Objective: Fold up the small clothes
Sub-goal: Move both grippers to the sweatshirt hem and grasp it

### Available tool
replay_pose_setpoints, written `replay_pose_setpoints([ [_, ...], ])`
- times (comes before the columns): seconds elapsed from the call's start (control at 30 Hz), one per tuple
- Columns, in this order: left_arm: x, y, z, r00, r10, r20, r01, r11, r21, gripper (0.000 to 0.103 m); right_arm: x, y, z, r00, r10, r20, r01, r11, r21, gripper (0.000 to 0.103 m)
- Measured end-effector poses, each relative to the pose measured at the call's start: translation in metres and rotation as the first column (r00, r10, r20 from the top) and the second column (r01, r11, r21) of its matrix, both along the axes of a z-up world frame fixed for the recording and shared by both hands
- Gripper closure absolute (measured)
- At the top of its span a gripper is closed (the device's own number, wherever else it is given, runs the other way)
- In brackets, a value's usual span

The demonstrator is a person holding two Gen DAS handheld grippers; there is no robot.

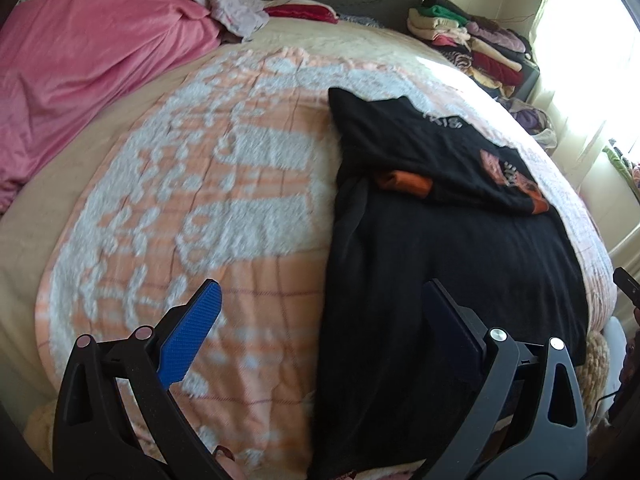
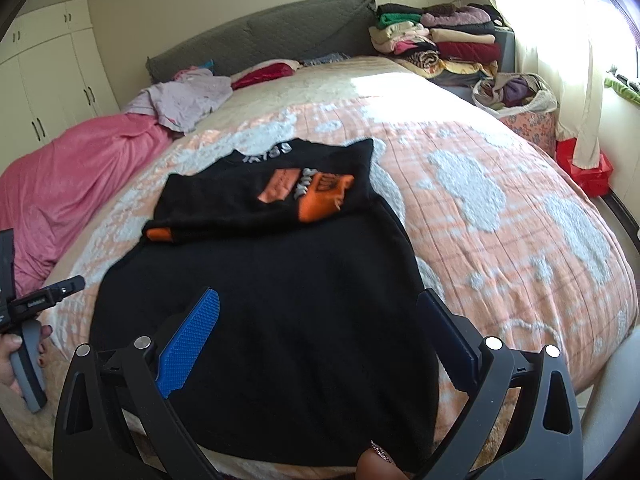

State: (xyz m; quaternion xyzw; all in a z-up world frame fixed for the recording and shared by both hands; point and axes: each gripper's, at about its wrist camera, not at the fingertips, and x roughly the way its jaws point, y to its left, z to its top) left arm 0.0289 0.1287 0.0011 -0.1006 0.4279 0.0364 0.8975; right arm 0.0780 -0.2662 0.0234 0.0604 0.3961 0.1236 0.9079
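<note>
A black garment with orange cuffs and an orange print (image 2: 264,280) lies flat on the bed, its top part folded down over the body. It also shows in the left wrist view (image 1: 440,240) at the right. My left gripper (image 1: 320,296) is open and empty, hovering over the garment's left edge near the bed's front. My right gripper (image 2: 320,304) is open and empty above the garment's lower half. The left gripper's body (image 2: 36,304) shows at the left edge of the right wrist view.
The bed has a peach and white patterned blanket (image 2: 500,216). A pink blanket (image 1: 80,72) lies bunched at the far left. Stacks of folded clothes (image 2: 444,40) stand at the back right. A basket of clothes (image 2: 520,100) and a red box (image 2: 584,164) stand beside the bed.
</note>
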Motion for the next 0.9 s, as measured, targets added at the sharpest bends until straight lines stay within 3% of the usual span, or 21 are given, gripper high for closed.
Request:
replay_pose_setpoints([
  [0.23,-0.025,-0.001,-0.022,0.997,-0.035,-0.065,0.032,0.998,-0.045,0.01,-0.011,-0.011,-0.024,0.998,-0.011,-0.062,0.01,1.0,-0.011,0.005],
  [0.4,-0.041,-0.004,-0.028,0.997,-0.042,-0.067,0.036,0.996,-0.085,0.01,-0.018,-0.02,-0.035,0.995,-0.013,-0.095,0.012,1.0,-0.008,0.005],
  [0.57,-0.049,-0.01,-0.035,0.994,-0.063,-0.085,0.051,0.989,-0.141,0.028,-0.026,-0.03,-0.046,0.991,-0.013,-0.132,0.015,1.0,0.016,0.005],
  [0.63,-0.051,-0.011,-0.039,0.993,-0.075,-0.091,0.06,0.986,-0.155,0.046,-0.029,-0.034,-0.049,0.989,-0.011,-0.144,0.015,1.0,0.022,0.005],
  [0.73,-0.053,-0.014,-0.044,0.991,-0.077,-0.105,0.06,0.986,-0.156,0.058,-0.035,-0.041,-0.055,0.986,-0.002,-0.165,0.009,0.999,0.037,0.005],
  [0.9,-0.057,-0.023,-0.05,0.988,-0.092,-0.125,0.077,0.989,-0.123,0.059,-0.044,-0.052,-0.064,0.98,0.001,-0.199,0.01,0.998,0.056,0.005],
])
